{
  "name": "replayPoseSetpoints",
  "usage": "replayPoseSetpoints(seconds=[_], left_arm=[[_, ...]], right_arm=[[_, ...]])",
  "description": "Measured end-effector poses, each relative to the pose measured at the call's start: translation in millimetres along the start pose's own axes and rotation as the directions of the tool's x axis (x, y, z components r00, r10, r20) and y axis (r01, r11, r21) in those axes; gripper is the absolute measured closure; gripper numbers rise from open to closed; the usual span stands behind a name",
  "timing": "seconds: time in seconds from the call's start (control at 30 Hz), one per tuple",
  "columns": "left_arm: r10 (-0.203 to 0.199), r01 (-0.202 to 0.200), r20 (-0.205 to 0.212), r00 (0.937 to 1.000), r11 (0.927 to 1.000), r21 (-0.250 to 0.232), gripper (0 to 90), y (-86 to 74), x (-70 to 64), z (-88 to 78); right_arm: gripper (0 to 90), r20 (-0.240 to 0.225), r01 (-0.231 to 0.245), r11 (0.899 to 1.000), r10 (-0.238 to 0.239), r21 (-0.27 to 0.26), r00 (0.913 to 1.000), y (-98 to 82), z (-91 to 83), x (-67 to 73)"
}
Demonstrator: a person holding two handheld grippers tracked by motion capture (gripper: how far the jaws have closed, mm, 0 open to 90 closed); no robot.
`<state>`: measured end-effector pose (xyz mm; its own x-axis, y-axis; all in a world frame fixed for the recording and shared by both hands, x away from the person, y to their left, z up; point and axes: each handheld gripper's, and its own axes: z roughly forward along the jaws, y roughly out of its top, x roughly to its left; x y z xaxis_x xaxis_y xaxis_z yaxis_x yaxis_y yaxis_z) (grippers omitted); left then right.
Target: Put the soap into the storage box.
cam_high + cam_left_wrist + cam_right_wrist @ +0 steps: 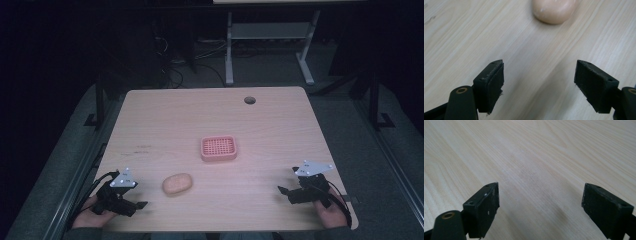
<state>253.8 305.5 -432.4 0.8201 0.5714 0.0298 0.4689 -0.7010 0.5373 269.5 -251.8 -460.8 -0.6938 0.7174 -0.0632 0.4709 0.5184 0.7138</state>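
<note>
Left claw [141,204] and right claw [281,190] both rest spread and empty at the near edge of the bench [165,120]. The pink slotted dish [218,148] sits mid-bench; the peach soap-like lump [177,183] lies just beyond the left claw. Likely nothing is begun: next, close on the lump.

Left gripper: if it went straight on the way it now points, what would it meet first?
Probably the peach oval soap. The left gripper, jaws open and empty, faces it across bare table; the soap sits slightly off centre, so a graze is possible.
</note>
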Motion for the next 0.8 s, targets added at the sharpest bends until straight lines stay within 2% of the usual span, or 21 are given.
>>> replayPoseSetpoints(seconds=[0.13,0.3,0.8], left_arm=[[0.017,-0.017,0.006,0.9998,0.9998,-0.012,23.4,6.0,-0.9,2.1],[0.048,-0.048,0.013,0.9988,0.9988,0.012,23.4,13.7,-4.1,8.5],[0.096,-0.096,0.014,0.9953,0.9954,0.008,23.4,30.3,-10.8,11.6]], right_arm=[[14.1,-0.002,0.003,1.0,-0.003,0.004,1.0,0.3,0.6,0.0],[14.2,0.0,0.006,1.0,-0.006,0.002,1.0,0.6,0.6,0.1],[14.1,-0.004,0.007,1.0,-0.006,0.004,1.0,1.1,0.9,-0.1]])
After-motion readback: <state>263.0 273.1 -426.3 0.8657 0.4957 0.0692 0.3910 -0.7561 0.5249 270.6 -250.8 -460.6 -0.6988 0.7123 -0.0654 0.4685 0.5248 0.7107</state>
